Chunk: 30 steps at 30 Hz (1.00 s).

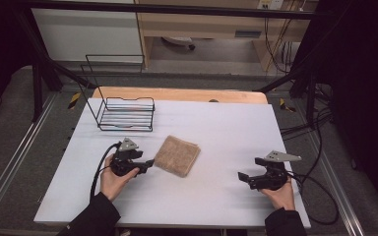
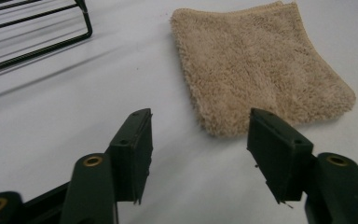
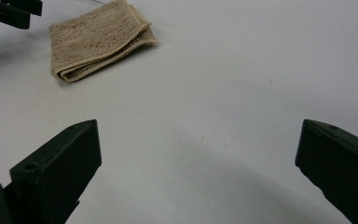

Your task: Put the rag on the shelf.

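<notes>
Cloth: one folded beige terry cloth (image 1: 177, 156), roughly square, with a looped, fuzzy pile; from the right gripper view (image 3: 98, 39) its stacked layers and stitched hems show along the near edge.
Cloth position: it lies flat on the worktop a little left of centre, in front of the rack and just right of the left gripper.
Worktop: one flat white matte worktop (image 1: 226, 128), smooth, with a strip of pale wood showing along its far edge.
Rack: one black wire rack (image 1: 125, 114), made of thin rods, a low tray base with a tall open rectangular frame rising at its back; it stands at the far left of the worktop, apart from the cloth.
Left gripper: black hard-plastic left gripper (image 2: 198, 149) with flat rectangular jaws and brass-coloured rivets; the jaws stand partly apart at a middling gap, bare between the pads, and point at the near corner of the cloth without touching it.
Right gripper: black right gripper (image 3: 196, 172) of the same make; jaws spread wide, holding nothing, over bare worktop well apart from the cloth at the right.
Obstructions: nothing lies between the left gripper and the cloth.
Count: one cloth, one rack, two grippers, two hands.
</notes>
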Each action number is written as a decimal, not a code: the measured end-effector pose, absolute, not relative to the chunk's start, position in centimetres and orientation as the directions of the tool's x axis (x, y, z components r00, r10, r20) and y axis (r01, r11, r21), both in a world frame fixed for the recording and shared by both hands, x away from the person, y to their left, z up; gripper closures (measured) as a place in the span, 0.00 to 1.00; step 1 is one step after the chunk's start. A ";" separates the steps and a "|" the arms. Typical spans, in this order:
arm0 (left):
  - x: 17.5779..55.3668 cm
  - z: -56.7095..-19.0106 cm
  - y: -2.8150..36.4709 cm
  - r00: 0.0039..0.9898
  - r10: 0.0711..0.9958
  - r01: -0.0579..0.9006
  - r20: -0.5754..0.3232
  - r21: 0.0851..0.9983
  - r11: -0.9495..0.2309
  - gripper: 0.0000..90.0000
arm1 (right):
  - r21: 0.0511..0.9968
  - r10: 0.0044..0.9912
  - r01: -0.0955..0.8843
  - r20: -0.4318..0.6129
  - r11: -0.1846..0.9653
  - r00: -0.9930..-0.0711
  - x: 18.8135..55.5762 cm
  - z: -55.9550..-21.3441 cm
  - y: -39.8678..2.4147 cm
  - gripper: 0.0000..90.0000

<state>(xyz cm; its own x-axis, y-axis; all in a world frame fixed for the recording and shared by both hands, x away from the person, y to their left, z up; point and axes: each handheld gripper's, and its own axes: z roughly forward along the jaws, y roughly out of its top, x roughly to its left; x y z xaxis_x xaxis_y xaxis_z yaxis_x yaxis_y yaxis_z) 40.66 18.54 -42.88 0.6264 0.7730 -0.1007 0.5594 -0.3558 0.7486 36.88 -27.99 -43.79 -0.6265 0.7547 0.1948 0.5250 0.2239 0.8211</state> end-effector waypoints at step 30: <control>41.8 -44.5 16.4 0.595 0.783 0.632 -0.182 0.708 -0.316 0.97 | 0.818 0.755 0.526 0.187 0.235 -0.628 36.9 -43.8 -27.7 0.02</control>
<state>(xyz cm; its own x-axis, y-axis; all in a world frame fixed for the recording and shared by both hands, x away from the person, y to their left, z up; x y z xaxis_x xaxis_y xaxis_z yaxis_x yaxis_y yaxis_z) 41.83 16.35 -44.53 0.5946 0.7832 -0.1818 0.6321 -0.3156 0.7077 36.88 -27.69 -43.78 -0.6281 0.7553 0.1871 0.5258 0.2347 0.8176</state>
